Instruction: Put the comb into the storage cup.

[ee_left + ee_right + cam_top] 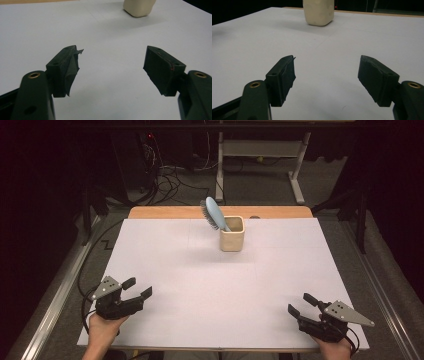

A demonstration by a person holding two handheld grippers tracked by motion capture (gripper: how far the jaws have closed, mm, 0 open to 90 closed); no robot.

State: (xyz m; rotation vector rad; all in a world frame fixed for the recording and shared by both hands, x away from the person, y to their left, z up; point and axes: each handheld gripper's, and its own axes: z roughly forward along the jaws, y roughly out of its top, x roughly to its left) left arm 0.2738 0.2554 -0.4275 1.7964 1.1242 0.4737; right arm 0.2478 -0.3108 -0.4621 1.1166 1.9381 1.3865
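A cream square cup (232,234) stands upright toward the back of the white table top (220,285). A light blue hairbrush (213,213) sits in it, handle down, leaning to the left. My left gripper (137,288) rests at the front left corner, jaws open with nothing between them. My right gripper (301,303) rests at the front right corner, also open and empty. Both point inward toward the cup. The left gripper view shows the cup's base (138,7) far ahead, and the right gripper view shows the cup (319,12) ahead as well.
The table's wooden back edge (170,212) shows behind the white sheet. Beyond it lie cables (170,180) on the floor and the white legs of another table (297,175). Metal rails run along both sides of the table.
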